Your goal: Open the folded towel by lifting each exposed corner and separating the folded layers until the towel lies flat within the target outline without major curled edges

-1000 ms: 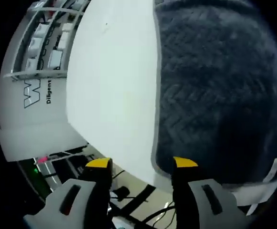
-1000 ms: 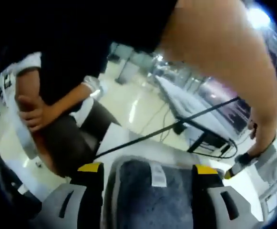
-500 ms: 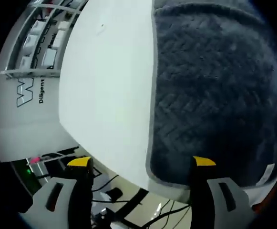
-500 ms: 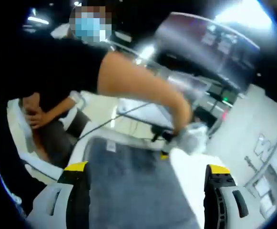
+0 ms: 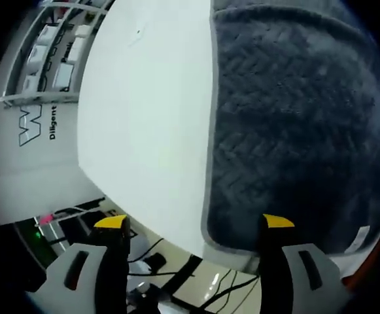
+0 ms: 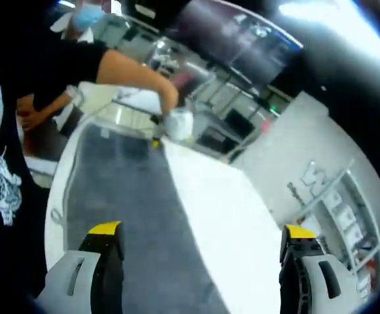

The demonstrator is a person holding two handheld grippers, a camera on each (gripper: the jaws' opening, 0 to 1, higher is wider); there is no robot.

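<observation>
Claws first: the left claw (image 5: 193, 226) stands with its yellow-tipped jaws spread wide and empty over the near table edge, and the right claw (image 6: 199, 232) is likewise spread apart, holding nothing. Both hang above the work, probably to get a look at the cloth before choosing a corner. Just beyond the left claw's right jaw lies the rounded near corner of the dark grey towel (image 5: 294, 131), with a small white label (image 5: 358, 237) at its hem. The towel rests flat on the white table (image 5: 144, 118), its long edge running away from the claw. In the right gripper view the towel (image 6: 111, 196) stretches ahead between the jaws, and the left claw (image 6: 176, 124) sits at its far end.
</observation>
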